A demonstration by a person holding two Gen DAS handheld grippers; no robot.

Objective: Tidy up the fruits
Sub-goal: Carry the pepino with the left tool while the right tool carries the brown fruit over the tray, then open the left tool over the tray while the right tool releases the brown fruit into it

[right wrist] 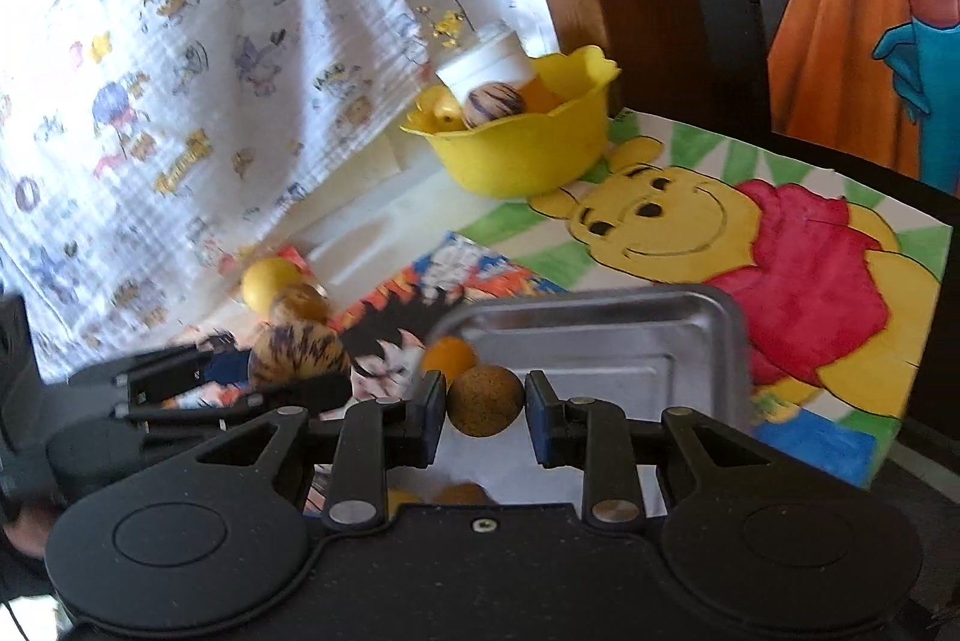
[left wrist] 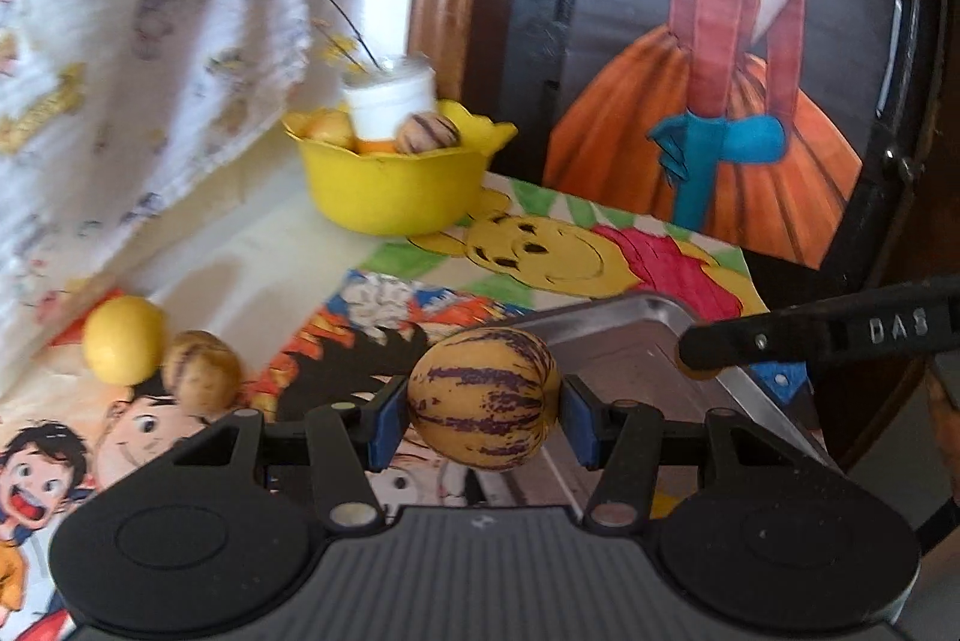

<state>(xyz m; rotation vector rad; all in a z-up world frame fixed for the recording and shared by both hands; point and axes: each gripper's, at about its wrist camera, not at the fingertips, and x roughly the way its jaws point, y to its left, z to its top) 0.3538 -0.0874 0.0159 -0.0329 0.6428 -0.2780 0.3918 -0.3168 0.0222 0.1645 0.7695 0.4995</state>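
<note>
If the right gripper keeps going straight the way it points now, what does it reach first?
Probably the metal tray: it lies directly ahead of the right gripper, which is shut on a brown round fruit. The fruit would likely meet the tray's floor or near rim first, though depth is hard to judge.

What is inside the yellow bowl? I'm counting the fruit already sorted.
The yellow bowl holds a striped fruit, a pale yellow one, something orange and a white cup. Anything beneath them is hidden.
</note>
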